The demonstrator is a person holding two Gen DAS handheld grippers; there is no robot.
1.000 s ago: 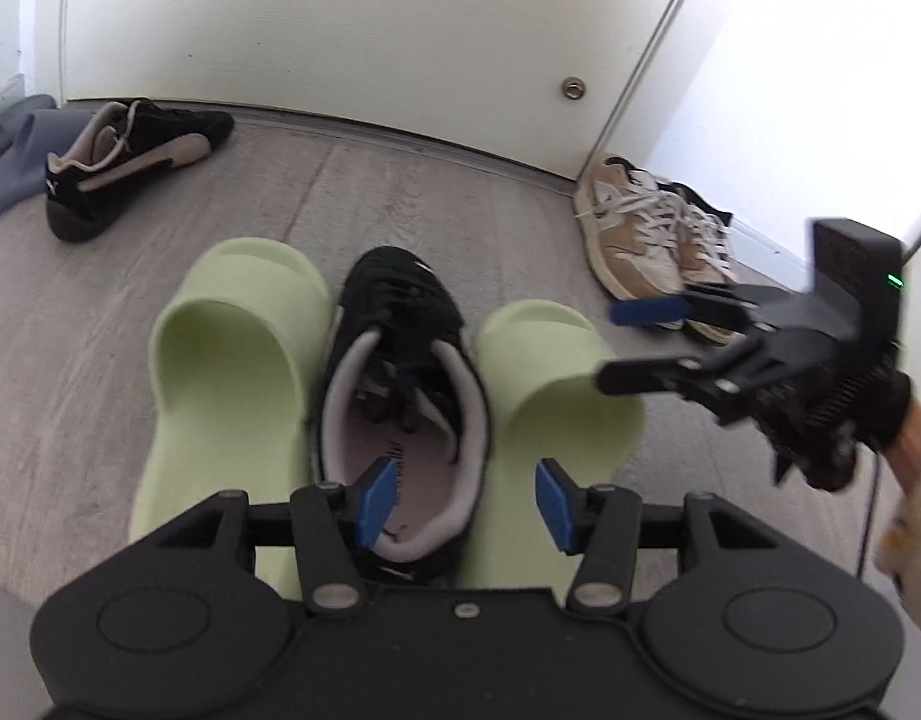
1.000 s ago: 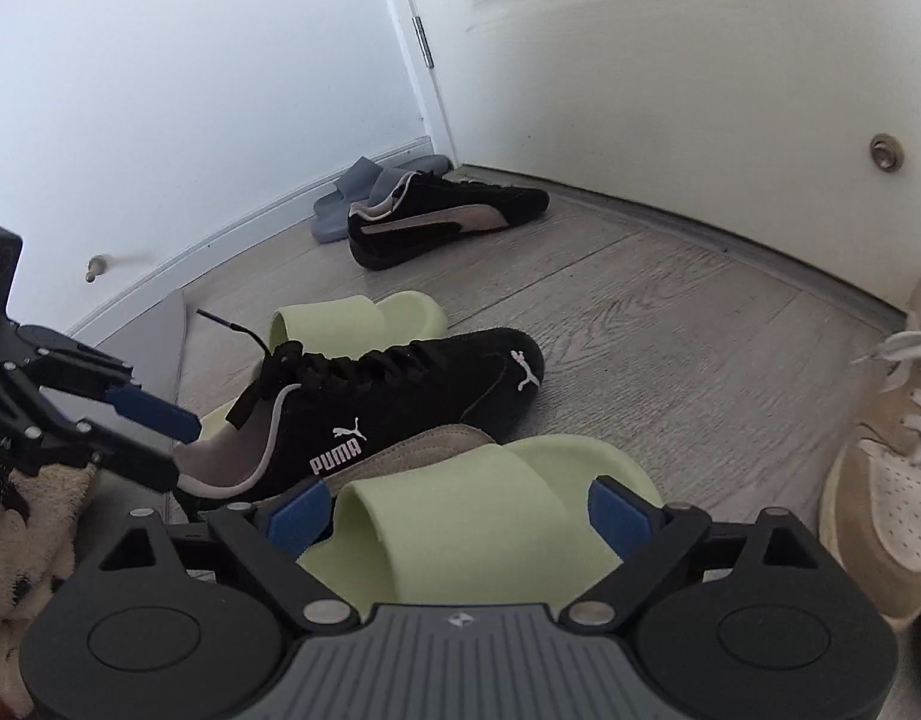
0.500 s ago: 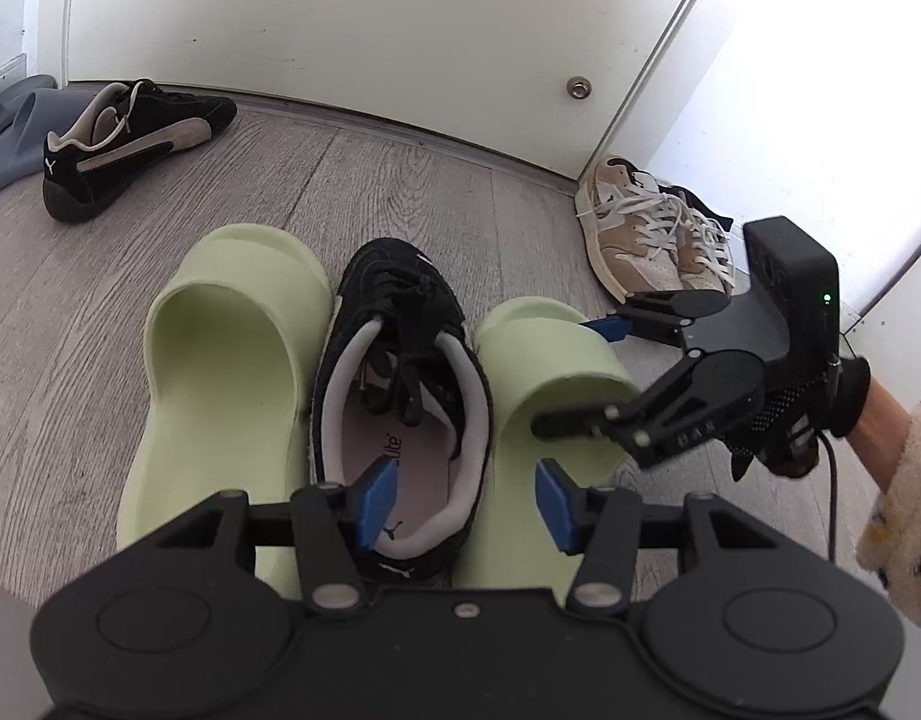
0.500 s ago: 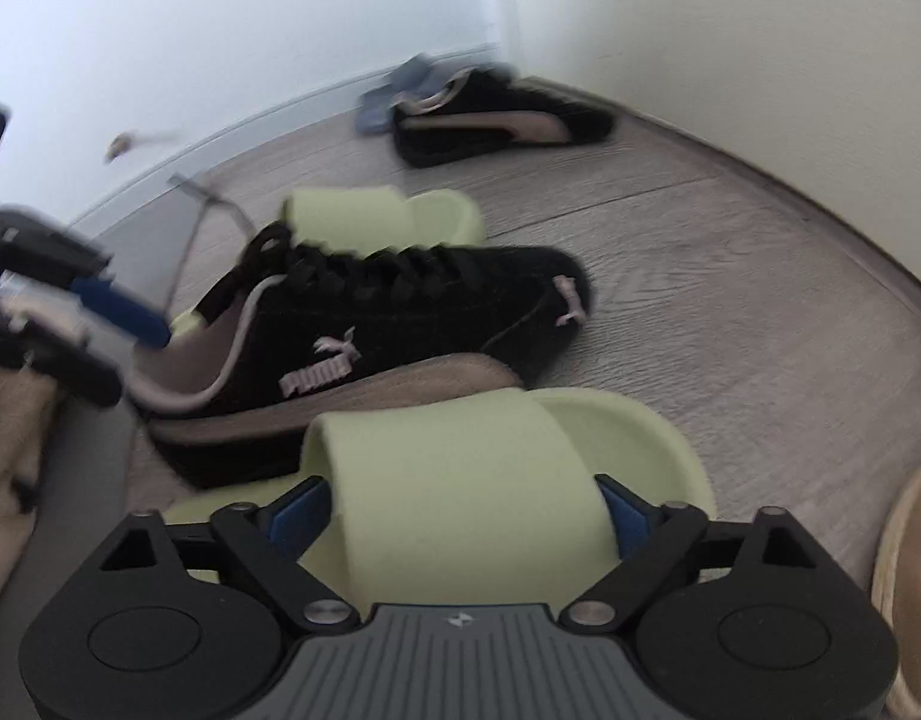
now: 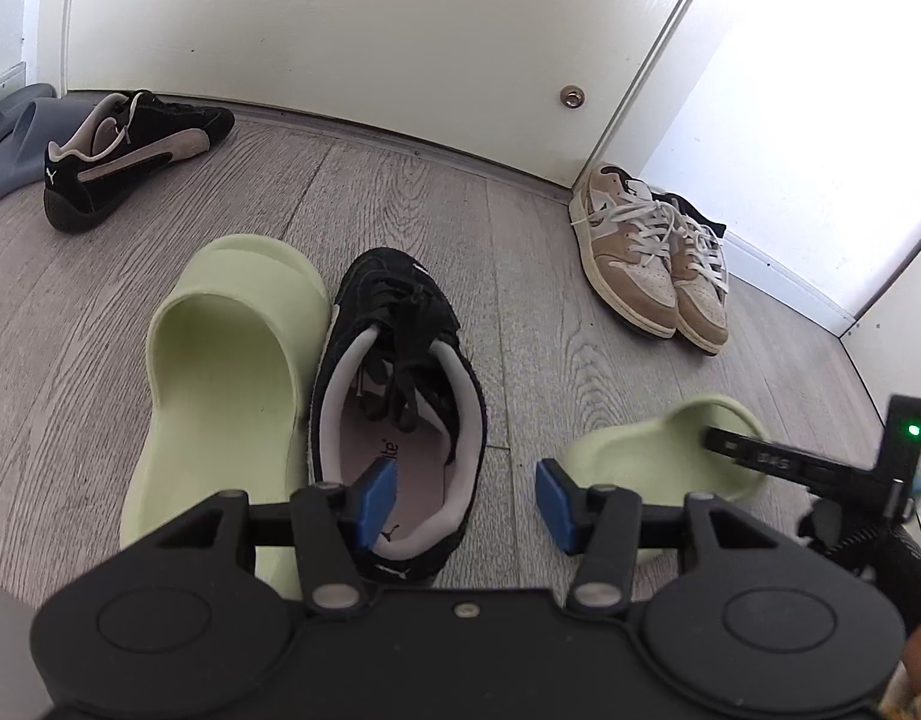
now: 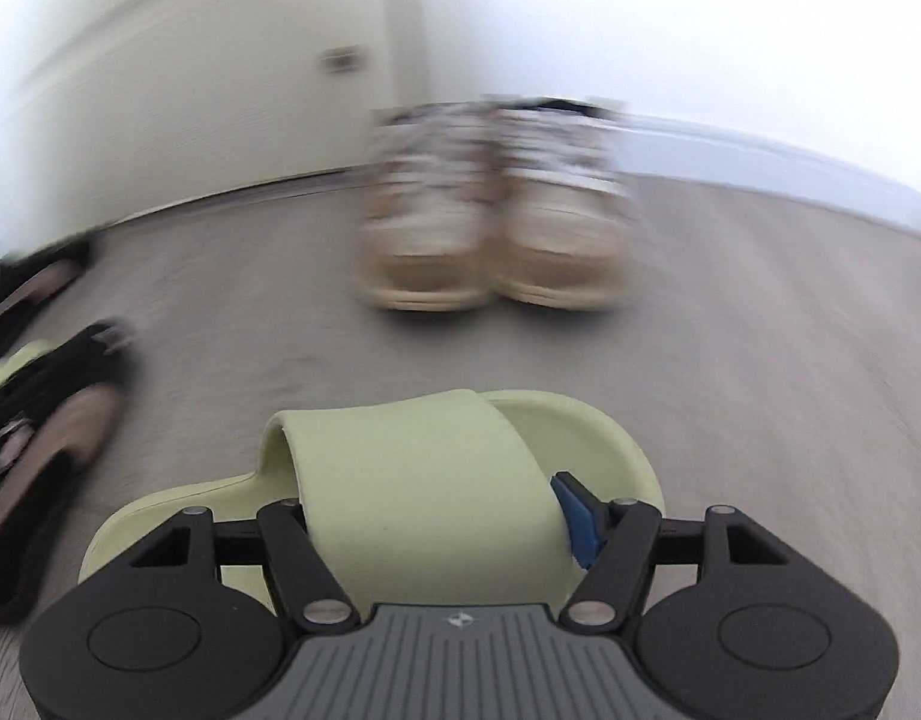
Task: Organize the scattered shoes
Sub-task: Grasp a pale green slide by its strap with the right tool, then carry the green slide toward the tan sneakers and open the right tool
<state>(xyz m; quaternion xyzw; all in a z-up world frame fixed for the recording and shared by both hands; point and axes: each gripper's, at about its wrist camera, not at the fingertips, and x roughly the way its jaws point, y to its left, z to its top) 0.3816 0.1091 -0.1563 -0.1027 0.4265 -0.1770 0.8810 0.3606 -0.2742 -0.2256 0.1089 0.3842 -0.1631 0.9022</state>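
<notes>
The pale green foam slide sandal (image 6: 424,480) is sitting between the right gripper (image 6: 436,522) fingers, which are closing around its wide strap; one blue pad (image 6: 574,519) is pressing on the strap's right edge while the other is hidden behind the foam. Seen from the left wrist, this slide (image 5: 652,450) is lying at about four o'clock, on the grey wood-grain floor (image 5: 520,240), apart from the other shoes, with the right gripper (image 5: 784,462) reaching in from the right edge.

The left gripper (image 5: 463,504) is hovering with its fingers spread wide and gripping nothing, its blue pads (image 5: 376,495) hanging over the heel of a black suede lace-up sneaker (image 5: 394,396). That sneaker is lying with its toe toward twelve o'clock, touching the matching pale green foam slide (image 5: 220,372) on its left side.

At ten o'clock a second black suede sneaker with a taupe stripe (image 5: 130,156) is resting near the white door (image 5: 340,30), just beside a grey rubber slide (image 5: 10,138) at the frame's edge. At two o'clock a pair of tan and white laced sneakers (image 5: 652,258) is standing side by side, touching, close to the white baseboard corner. The right wrist view is blurring everything beyond the slide, showing that pair (image 6: 490,210) only as a smear at twelve o'clock.
</notes>
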